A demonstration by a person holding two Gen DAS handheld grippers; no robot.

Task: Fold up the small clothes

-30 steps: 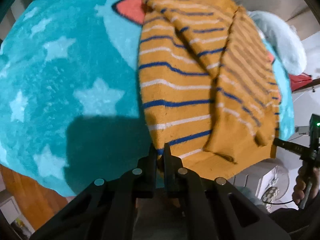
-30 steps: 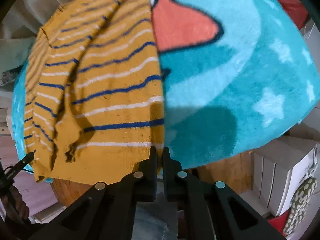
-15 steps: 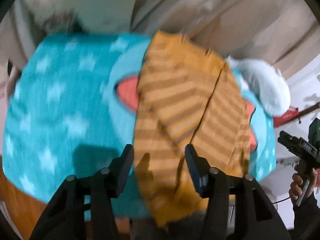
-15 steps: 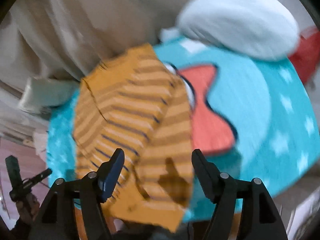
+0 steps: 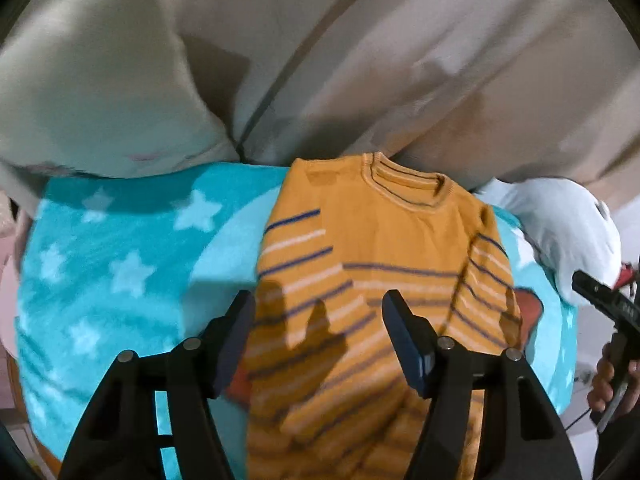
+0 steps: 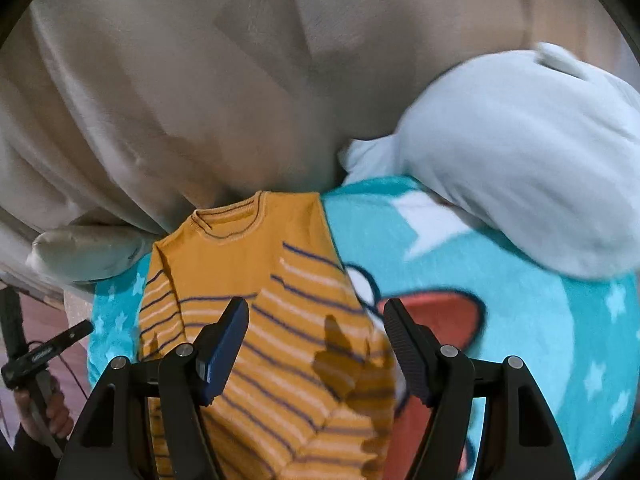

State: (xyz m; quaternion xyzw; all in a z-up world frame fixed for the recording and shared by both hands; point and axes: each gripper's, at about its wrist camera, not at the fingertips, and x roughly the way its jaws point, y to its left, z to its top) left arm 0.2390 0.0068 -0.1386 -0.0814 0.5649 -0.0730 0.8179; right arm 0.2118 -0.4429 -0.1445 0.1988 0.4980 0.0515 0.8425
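So the mustard-yellow knitted sweater with navy and white stripes (image 5: pixel 384 264) is lying face up on the teal fleece blanket with white stars (image 5: pixel 120 264), collar pointing away from both grippers. Both sleeves look already folded in over the body, so my guess is we're between folds: sleeves done, and the bottom-to-collar fold is up next.

The left gripper (image 5: pixel 318 334) hangs above the sweater with its jaws spread wide and nothing in them; the sweater's left half sits right between and ahead of its fingers. Same deal for the right gripper (image 6: pixel 316 338): jaws wide apart, empty, hovering over the sweater's right side, with the folded sleeve just ahead of it.

For the next move, each gripper probably needs to drop down to the hem edge nearest to it, which is mostly out of sight below the fingers, pinch a corner through all the layers, and carry it forward toward the collar. The tricky bit is grabbing the tucked sleeves along with the body so they don't slide out.

Other stuff: a pale blue plush pillow (image 6: pixel 520 160) sits ahead and to the right of the right gripper, touching the blanket but apart from the sweater. Beige draped fabric (image 5: pixel 360 60) fills the background just past the collar, so not much spare room up there.
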